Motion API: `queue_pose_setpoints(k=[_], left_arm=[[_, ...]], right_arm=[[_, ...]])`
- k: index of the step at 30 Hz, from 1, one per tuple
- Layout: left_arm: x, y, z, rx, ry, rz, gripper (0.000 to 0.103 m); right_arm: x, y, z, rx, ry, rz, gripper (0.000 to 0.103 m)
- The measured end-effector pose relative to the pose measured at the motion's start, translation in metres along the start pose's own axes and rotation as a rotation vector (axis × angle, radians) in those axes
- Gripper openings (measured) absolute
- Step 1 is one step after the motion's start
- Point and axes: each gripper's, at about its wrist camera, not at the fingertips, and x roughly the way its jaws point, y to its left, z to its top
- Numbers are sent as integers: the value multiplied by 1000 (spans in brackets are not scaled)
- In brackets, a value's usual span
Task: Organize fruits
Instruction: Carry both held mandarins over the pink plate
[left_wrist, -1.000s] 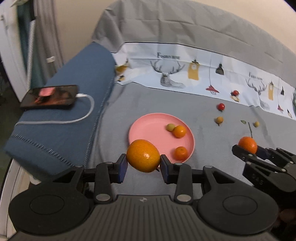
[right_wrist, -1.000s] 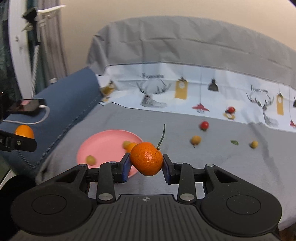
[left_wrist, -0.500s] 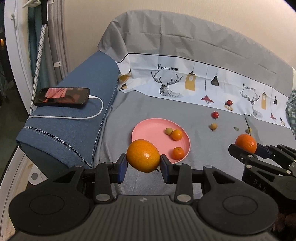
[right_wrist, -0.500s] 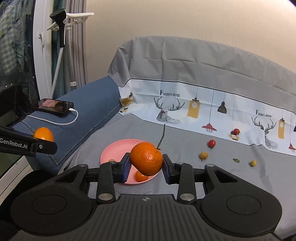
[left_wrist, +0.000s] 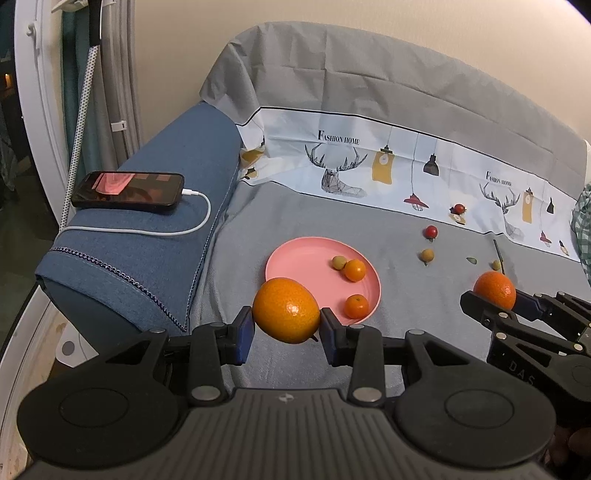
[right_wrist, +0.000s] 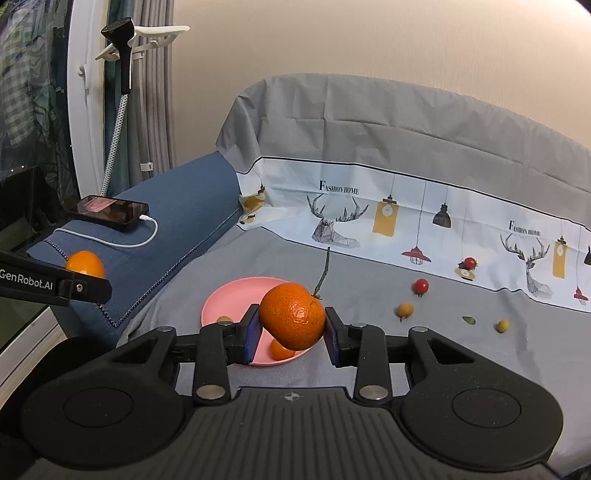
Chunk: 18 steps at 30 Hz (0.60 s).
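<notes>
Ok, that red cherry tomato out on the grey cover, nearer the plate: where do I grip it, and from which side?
Grip the red cherry tomato across its round middle, coming down from above. It sits alone on the grey cover, with the yellow fruit apart in front, so both sides look free for fingers.

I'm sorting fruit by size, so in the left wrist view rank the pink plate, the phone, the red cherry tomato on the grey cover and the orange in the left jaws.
1. pink plate
2. phone, nearly as wide
3. orange, though nearness to the camera enlarges it
4. red cherry tomato
</notes>
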Motion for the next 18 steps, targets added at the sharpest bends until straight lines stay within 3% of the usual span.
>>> queue_pose_setpoints(k=[9, 18], left_arm=[[20, 0, 8, -6, 23, 8, 42], [69, -2, 30, -20, 74, 21, 42]], right_arm=[[17, -4, -1, -4, 29, 10, 37], [63, -9, -4, 5, 91, 19, 37]])
